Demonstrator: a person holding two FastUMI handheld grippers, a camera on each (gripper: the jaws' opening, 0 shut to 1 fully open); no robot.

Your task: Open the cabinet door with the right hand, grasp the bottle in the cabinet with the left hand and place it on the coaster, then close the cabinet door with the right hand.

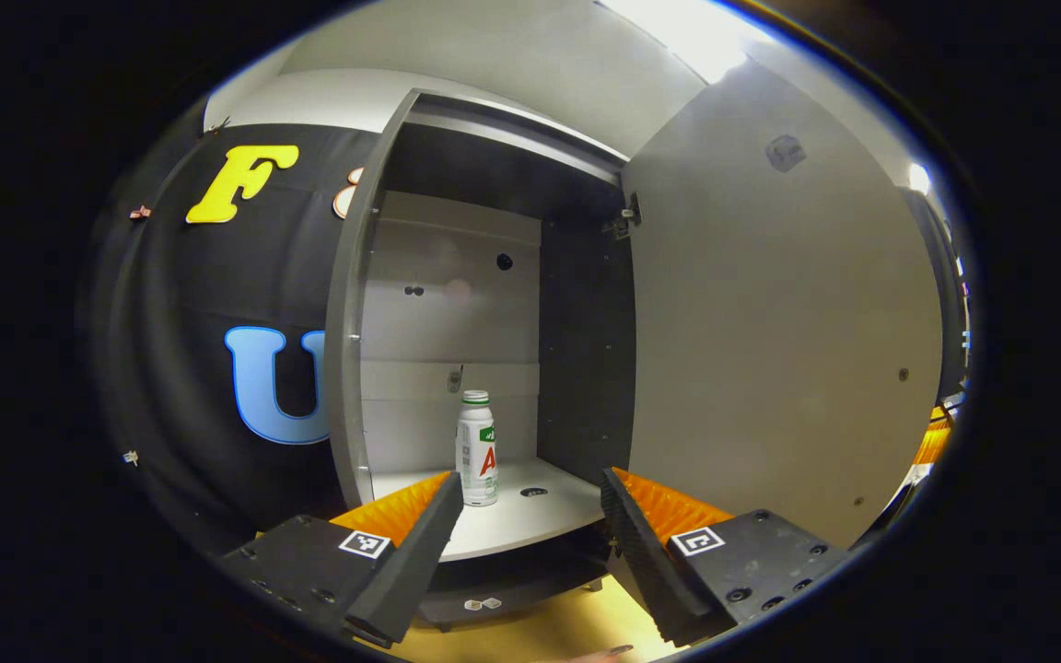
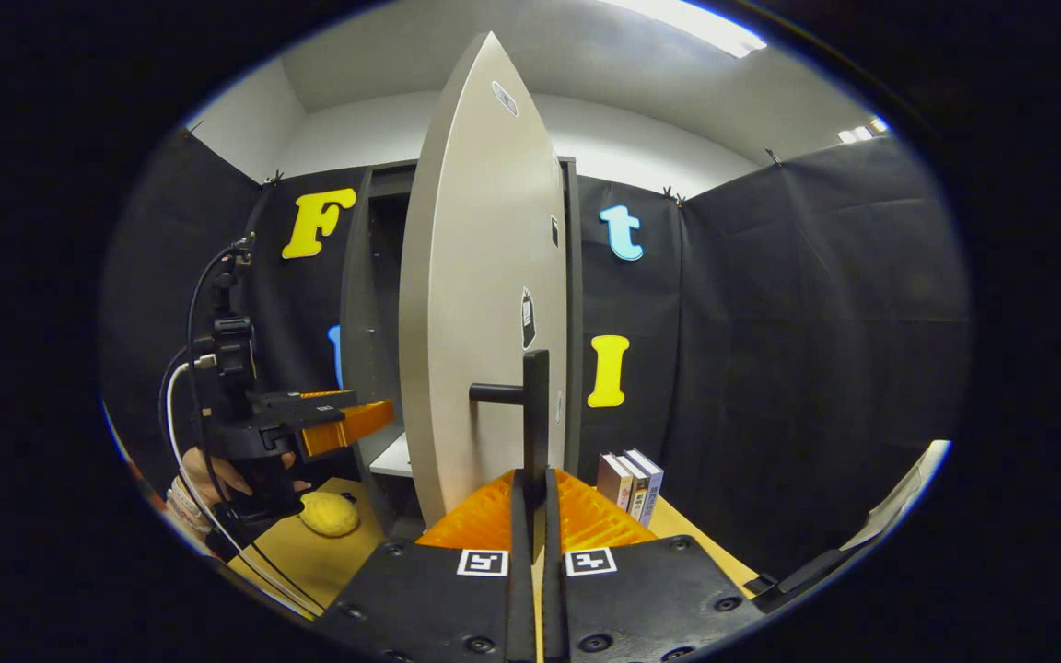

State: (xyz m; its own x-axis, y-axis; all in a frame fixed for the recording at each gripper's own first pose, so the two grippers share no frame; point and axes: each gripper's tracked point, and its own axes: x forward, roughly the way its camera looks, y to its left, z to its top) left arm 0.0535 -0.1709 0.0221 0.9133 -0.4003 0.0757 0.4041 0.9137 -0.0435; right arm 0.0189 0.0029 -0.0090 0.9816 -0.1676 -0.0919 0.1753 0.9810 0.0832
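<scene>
1. My right gripper (image 2: 536,483) has its fingers closed on the dark bar handle (image 2: 535,414) of the cabinet door (image 2: 480,304), which stands swung open.
2. My left gripper (image 1: 523,516) is spread wide and holds nothing; it faces the open cabinet (image 1: 494,304).
3. The bottle (image 1: 476,448) stands upright on the cabinet's white shelf (image 1: 530,516). It is white with a green band and a large red "A"; I cannot read the finer print.
4. Three books (image 2: 632,483) stand beside the cabinet, their lettering too small for me to read.
</scene>
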